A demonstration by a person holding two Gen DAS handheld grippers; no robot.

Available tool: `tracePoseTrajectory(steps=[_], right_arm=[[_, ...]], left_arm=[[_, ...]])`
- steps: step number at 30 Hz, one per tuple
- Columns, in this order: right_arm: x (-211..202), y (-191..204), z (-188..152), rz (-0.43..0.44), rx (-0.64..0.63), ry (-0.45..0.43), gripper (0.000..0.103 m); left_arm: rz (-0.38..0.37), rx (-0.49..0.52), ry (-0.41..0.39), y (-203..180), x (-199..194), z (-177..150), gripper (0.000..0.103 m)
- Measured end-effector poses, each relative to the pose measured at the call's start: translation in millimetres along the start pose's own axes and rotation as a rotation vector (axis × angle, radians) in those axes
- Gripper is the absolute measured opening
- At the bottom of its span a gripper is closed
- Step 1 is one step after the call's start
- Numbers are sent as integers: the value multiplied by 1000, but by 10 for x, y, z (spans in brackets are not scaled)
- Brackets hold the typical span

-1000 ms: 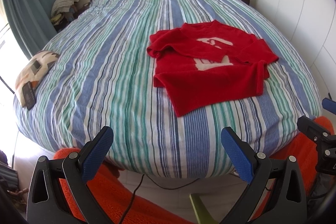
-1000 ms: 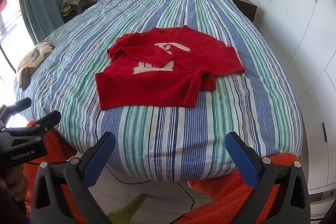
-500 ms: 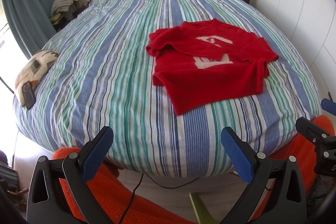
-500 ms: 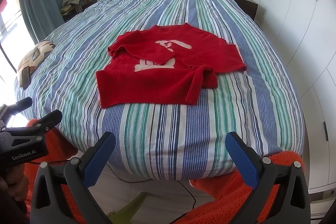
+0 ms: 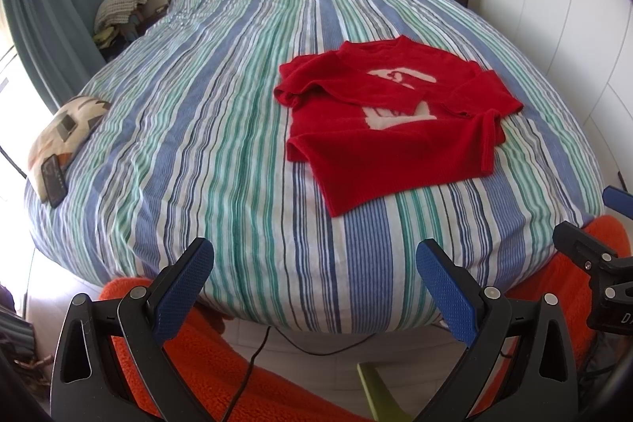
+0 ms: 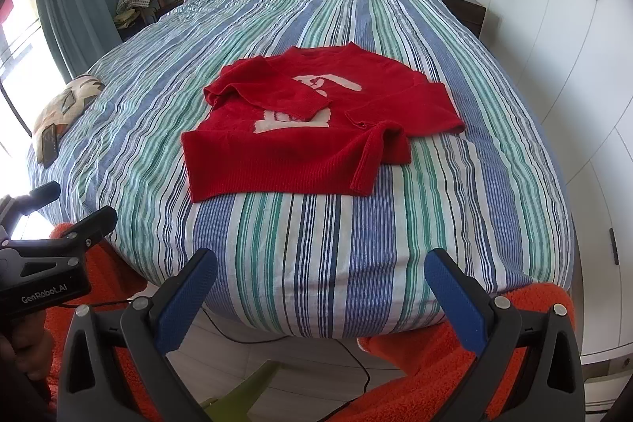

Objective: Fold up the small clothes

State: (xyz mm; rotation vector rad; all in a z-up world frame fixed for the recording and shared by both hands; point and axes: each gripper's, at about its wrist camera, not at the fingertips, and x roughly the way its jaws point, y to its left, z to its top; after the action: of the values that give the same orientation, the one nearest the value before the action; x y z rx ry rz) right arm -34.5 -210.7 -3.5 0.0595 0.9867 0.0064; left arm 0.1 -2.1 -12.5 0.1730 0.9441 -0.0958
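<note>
In the left wrist view, the left tool (image 5: 314, 283) is shown with its blue-padded fingers (image 5: 184, 287) spread wide and nothing held between them, positioned off the foot end of the bed (image 5: 221, 113). A red sweater (image 5: 395, 121) with a white motif is laid on the striped bedcover, right of the bed's centre line, with both sleeves folded inward across the body. A patterned cushion (image 5: 65, 129) with a dark phone (image 5: 53, 180) resting on it is seen at the left edge of the bed. In the right wrist view, the right tool (image 6: 320, 295) is likewise presented wide apart and empty, short of the bed's foot end. The red sweater (image 6: 316, 129) is located near the middle of the bed (image 6: 356, 244), well apart from the tool. The left tool (image 6: 59, 220) is visible at the left edge.
</note>
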Motion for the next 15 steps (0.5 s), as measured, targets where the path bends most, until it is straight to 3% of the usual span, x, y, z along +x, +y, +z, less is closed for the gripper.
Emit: tracePoseTrajectory(steps=[11, 15], right_arm=[[19, 2, -19, 2, -2, 3, 103], [79, -245, -30, 77, 59, -4, 103]], left_arm=[[8, 7, -12, 0, 6, -2, 102], [2, -33, 14, 262, 225, -16, 102]])
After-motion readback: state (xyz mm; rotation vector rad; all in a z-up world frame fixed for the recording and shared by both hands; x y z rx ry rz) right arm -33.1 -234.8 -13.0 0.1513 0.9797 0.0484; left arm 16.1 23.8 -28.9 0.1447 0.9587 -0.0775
